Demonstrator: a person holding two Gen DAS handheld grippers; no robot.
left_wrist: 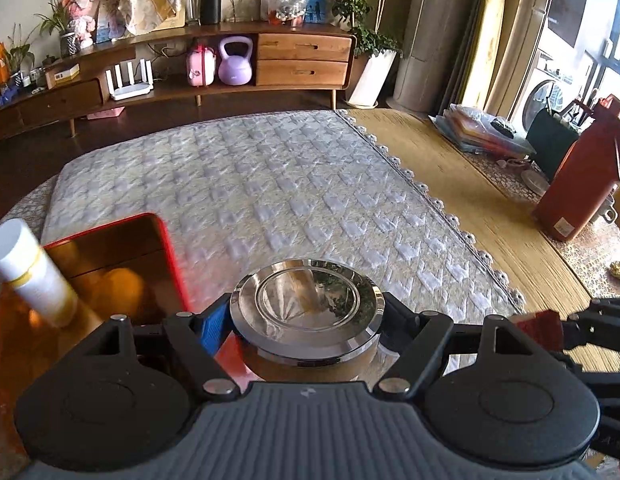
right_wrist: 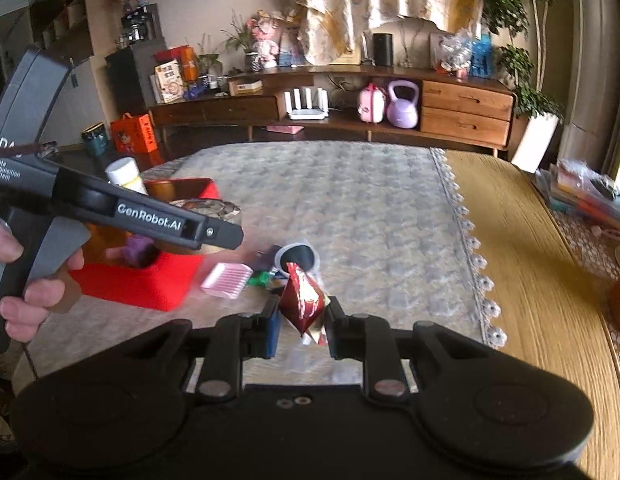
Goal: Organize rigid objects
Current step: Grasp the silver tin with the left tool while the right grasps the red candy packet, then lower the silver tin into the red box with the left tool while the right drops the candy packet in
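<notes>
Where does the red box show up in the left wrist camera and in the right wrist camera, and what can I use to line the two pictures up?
Left wrist: the red box is at lower left, beside the left gripper, a white tube standing in it.
Right wrist: the red box is at centre left, partly behind the other gripper's black body.
Shared landmark: the purple kettlebell on the wooden sideboard.
</notes>
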